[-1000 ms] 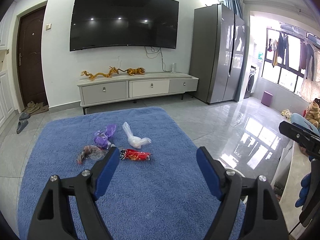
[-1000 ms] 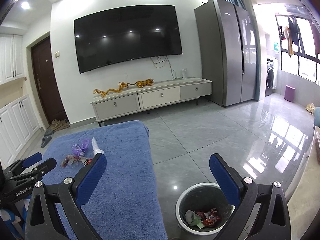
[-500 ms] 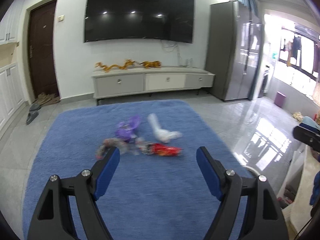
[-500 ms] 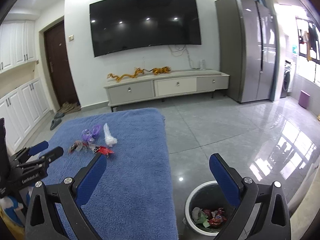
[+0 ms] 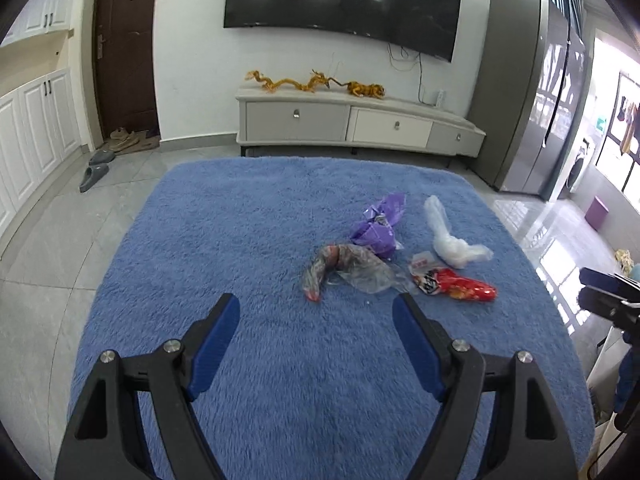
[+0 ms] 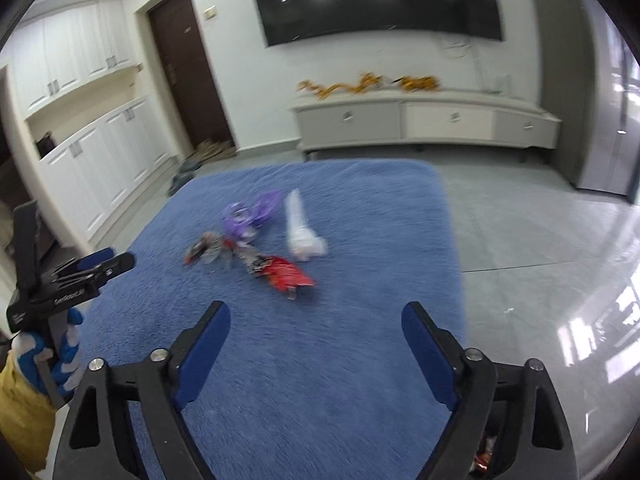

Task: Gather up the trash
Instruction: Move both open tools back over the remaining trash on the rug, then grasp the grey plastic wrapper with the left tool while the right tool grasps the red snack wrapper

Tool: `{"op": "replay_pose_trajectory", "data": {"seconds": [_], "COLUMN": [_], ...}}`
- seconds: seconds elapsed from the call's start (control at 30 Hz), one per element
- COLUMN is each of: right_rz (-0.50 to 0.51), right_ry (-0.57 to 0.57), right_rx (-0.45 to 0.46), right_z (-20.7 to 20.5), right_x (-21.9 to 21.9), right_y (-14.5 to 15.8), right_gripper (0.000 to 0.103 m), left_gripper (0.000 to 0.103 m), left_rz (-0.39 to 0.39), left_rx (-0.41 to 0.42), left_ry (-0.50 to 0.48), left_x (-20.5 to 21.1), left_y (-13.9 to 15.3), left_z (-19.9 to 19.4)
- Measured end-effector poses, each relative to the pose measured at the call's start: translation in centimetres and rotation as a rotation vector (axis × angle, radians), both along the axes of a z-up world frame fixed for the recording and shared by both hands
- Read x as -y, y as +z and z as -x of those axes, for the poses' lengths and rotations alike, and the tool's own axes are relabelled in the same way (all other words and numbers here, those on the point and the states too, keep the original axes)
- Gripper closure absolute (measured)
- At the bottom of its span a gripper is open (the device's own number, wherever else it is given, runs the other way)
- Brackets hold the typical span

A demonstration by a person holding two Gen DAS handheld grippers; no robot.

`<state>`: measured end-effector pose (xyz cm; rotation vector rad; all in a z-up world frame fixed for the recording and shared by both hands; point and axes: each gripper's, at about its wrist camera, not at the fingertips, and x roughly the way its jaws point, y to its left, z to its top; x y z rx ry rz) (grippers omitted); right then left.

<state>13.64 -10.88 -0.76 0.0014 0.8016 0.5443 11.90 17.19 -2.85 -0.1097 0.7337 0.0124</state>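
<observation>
Left gripper (image 5: 316, 314) hovering with jaws spread wide over the blue rug (image 5: 240, 220), red snack wrapper (image 5: 456, 286), purple wrapper (image 5: 380, 226) and clear bag (image 5: 450, 242) lying just ahead, right gripper (image 6: 316, 322) gaping empty above the same blurred litter, red snack wrapper (image 6: 286, 274) lying nearest

The left tongs (image 5: 316, 312) gape empty above the blue rug (image 5: 240, 220), near 4 wrappers (image 5: 400, 256).

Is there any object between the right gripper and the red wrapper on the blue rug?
Nothing visible. The right gripper is open, and only bare blue rug lies between its fingers and the red wrapper. The other pieces of trash lie behind or beside the wrapper, not in front of it.
</observation>
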Motion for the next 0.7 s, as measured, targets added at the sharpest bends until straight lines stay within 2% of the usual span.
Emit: {"op": "replay_pose_trajectory", "data": {"seconds": [0.23,0.43,0.63,0.7], "right_rz": [0.000,0.017,0.044,0.050], "right_ry": [0.135,0.174,0.186,0.186], "right_rx": [-0.068,-0.108,-0.142,-0.153], "right_z": [-4.3,-6.9,-8.3,-8.4], "right_x": [-4.8,-6.4,-7.6,-7.7], "right_y": [-2.9,-4.7,-6.4,-6.9], "right_gripper": [0.028,0.033,0.038,0.045], "left_gripper": [0.025,0.025,0.026,0.029], "left_rz": [0.002,-0.024,0.011,0.018], "left_rx": [-0.048,-0.093,-0.172,-0.176], "left_ry": [-0.082,-0.098,-0.097,-0.102], "left_x": [1.4,1.9,1.7,1.8], "left_y": [-2.1,-4.2,-6.1,-6.4], "left_z": [-5.7,-9.7,-11.3,-10.8]}}
